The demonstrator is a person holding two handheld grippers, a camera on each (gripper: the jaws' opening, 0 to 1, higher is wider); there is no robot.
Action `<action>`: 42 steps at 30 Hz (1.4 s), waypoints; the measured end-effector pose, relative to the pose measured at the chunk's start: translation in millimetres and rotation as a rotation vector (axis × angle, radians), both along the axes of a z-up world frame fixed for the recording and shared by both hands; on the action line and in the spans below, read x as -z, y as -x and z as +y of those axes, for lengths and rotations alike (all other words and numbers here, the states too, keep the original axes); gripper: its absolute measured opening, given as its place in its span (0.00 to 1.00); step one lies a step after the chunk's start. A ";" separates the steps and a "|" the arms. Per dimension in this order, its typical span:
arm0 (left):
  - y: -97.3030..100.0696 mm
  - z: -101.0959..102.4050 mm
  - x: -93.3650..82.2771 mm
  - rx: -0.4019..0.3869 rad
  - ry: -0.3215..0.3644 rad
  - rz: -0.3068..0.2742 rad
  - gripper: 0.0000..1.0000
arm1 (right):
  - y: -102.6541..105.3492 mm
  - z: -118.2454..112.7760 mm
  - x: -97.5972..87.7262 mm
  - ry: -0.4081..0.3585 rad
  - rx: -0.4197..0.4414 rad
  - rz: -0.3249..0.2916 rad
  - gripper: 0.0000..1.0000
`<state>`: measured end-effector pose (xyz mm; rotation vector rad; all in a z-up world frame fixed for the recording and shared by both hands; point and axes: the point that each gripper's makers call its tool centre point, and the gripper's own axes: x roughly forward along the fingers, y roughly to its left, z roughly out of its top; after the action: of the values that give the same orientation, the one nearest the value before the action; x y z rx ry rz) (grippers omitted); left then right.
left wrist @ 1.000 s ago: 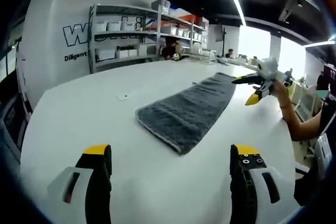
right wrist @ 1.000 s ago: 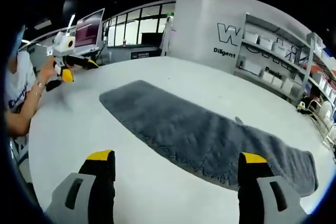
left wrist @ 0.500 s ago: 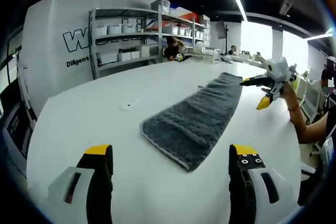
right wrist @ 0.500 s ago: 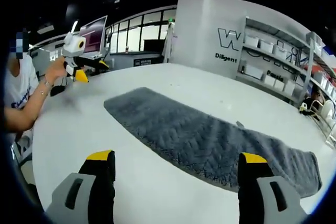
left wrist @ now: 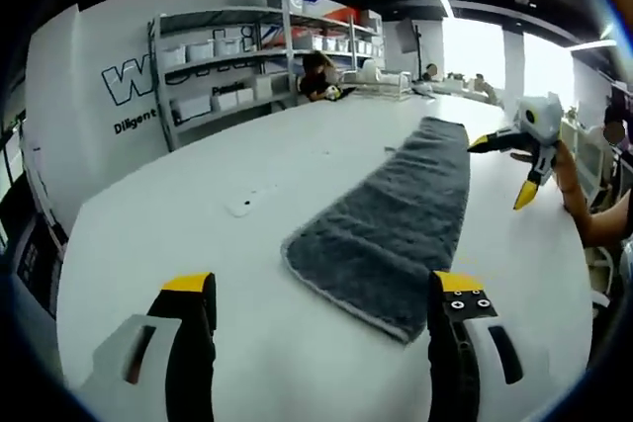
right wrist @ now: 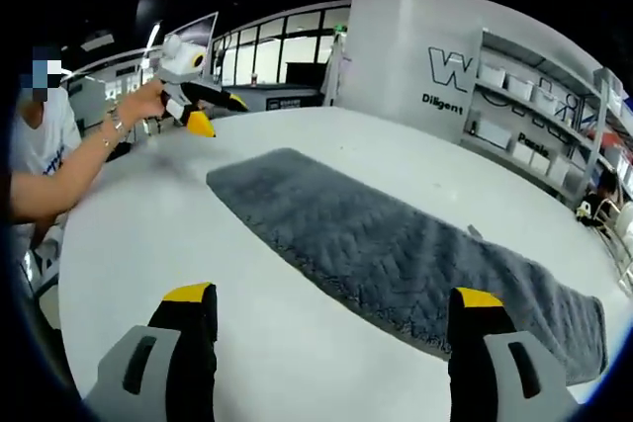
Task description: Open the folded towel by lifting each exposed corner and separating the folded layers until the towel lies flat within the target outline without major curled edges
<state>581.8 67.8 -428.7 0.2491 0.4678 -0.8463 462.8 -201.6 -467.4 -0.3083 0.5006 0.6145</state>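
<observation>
Both tools open, closer over grey towel (left wrist: 396, 224) than before, nothing held

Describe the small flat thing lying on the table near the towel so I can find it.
Start at the white table and find the long grey towel running along it. Toward the shelf wall from the towel's near end lies a small pale tag, flat on the tabletop and apart from the towel. It is the lone small object on that bare stretch; what it is cannot be told.
</observation>
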 end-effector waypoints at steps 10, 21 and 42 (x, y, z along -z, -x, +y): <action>-24.2 -32.7 -3.7 0.066 0.107 -0.036 0.83 | -2.9 7.3 5.5 0.006 -0.013 -0.001 0.99; -48.4 -27.6 17.3 0.006 0.110 -0.034 0.61 | -1.1 12.7 9.4 0.014 -0.028 0.002 0.99; -57.3 -32.6 54.4 -0.016 0.090 -0.017 0.30 | 1.9 17.6 16.5 0.025 -0.055 0.022 0.99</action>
<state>639.1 35.2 -483.1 0.1692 0.4138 -0.8465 460.9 -184.0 -483.9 -0.3406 0.5228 0.6662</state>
